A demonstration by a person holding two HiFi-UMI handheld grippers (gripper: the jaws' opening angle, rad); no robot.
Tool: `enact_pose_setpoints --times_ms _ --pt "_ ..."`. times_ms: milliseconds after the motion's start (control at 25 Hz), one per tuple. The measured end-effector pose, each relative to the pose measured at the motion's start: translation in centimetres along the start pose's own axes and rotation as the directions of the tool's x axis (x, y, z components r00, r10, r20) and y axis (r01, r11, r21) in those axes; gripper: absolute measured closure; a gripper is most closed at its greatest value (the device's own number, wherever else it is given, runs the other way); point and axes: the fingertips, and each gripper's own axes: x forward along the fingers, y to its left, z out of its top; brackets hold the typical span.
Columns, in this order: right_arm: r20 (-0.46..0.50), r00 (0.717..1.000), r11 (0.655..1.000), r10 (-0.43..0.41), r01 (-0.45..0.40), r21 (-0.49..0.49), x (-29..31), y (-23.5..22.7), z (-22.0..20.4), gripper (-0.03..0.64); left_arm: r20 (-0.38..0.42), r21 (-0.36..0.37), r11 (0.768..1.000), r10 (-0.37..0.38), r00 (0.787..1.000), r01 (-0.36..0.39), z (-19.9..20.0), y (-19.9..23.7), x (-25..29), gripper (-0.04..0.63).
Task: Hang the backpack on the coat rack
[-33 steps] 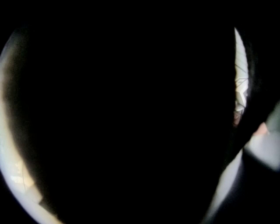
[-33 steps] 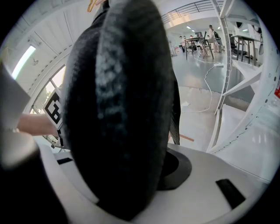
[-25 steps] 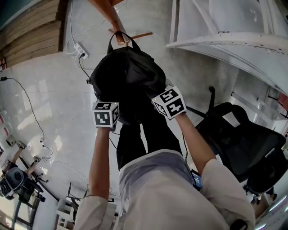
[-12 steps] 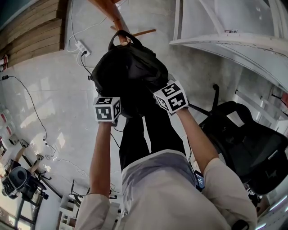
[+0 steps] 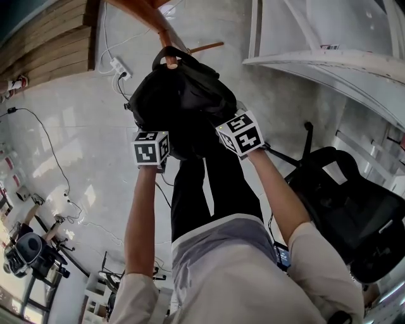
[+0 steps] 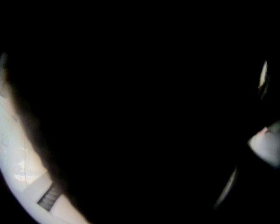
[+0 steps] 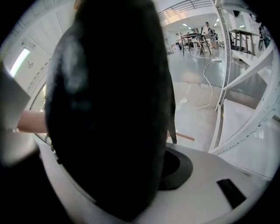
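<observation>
**Left gripper** (image 5: 150,150): Marker cube uppermost, nose set against the lower left side of the backpack (image 5: 180,101). Its own view is almost wholly black, with the bag's fabric close over the lens, and the jaws cannot be made out there. The jaws have just been opening. Dark fabric fills the place between them, but whether the pads press on it cannot be told.

**Right gripper** (image 5: 241,133): Marker cube uppermost, set against the lower right side of the backpack. In its own view the bag's black body stands between the white jaws, fills the gap and bears on both, so the jaws are clamped on the bag.

**Backpack**: Black and rounded. It hangs from the coat rack (image 5: 152,18) with its top handle (image 5: 166,52) looped over a wooden peg (image 5: 169,61), and both grippers are at its lower end.

**Person**: Two bare forearms, a pale top and black trousers (image 5: 215,196), standing just beside the rack.

**Floor** (image 5: 69,139): Pale and glossy.
- A white power strip (image 5: 120,68) with trailing cable lies near the rack.
- A black office chair (image 5: 345,209) stands near the person's right arm.
- A white frame (image 5: 329,60) stands beyond the chair.
- Wooden panelling (image 5: 44,38) runs along the floor's far left edge.
</observation>
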Motion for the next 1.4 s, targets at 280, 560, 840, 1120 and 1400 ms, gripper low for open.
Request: enact_pose_setpoints --times_ms 280,560,840,1120,1400 --pt "0.013 0.999 0.999 -0.033 0.033 0.003 0.5 -0.2 0.1 0.433 0.012 0.029 0.999 -0.016 1.0 0.016 0.2 0.7 0.6 0.416" --pt "0.051 0.996 0.997 -0.073 0.072 0.029 1.1 -0.4 0.2 0.433 0.015 0.073 0.997 -0.032 0.999 0.031 1.0 1.7 1.4 0.413" --pt "0.091 0.992 0.995 -0.093 0.09 0.035 2.3 -0.9 0.6 0.426 0.039 0.131 0.991 -0.03 0.999 0.024 1.8 2.8 2.0 0.41" --pt "0.095 0.99 0.995 -0.101 0.099 0.023 3.0 -1.4 0.9 0.426 0.049 0.151 0.988 -0.022 0.999 0.014 2.4 3.5 2.6 0.404" --pt "0.083 0.991 0.994 -0.106 0.105 0.007 3.2 -2.9 1.2 0.426 0.081 0.144 0.99 -0.018 0.997 0.006 2.9 3.2 3.9 0.391"
